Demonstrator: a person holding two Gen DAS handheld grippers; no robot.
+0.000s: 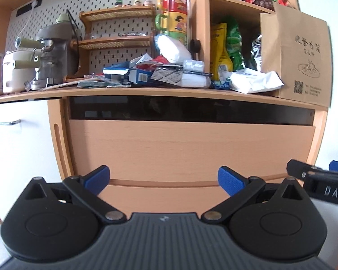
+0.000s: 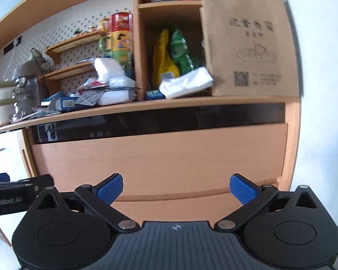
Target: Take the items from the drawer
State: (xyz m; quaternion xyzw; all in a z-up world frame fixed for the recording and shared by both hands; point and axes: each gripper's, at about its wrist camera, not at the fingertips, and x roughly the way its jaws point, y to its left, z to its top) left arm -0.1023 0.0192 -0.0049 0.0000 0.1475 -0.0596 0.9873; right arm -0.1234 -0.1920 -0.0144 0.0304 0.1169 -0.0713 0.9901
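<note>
A wooden drawer front (image 1: 187,148) fills the middle of the left wrist view, with a dark gap (image 1: 191,112) above it under the counter. It also shows in the right wrist view (image 2: 160,157). What lies inside is hidden. My left gripper (image 1: 164,181) is open and empty, a short way in front of the drawer. My right gripper (image 2: 176,190) is open and empty, also facing the drawer front. Each gripper shows at the edge of the other's view.
The counter (image 1: 146,91) above holds a pile of packets and boxes (image 1: 146,72), a coffee machine (image 1: 49,56), a white pot (image 1: 15,72) and a brown paper bag (image 1: 297,54). Stacked mugs (image 1: 173,15) and snack bags (image 1: 227,47) stand behind. A white cabinet door (image 1: 18,157) is at left.
</note>
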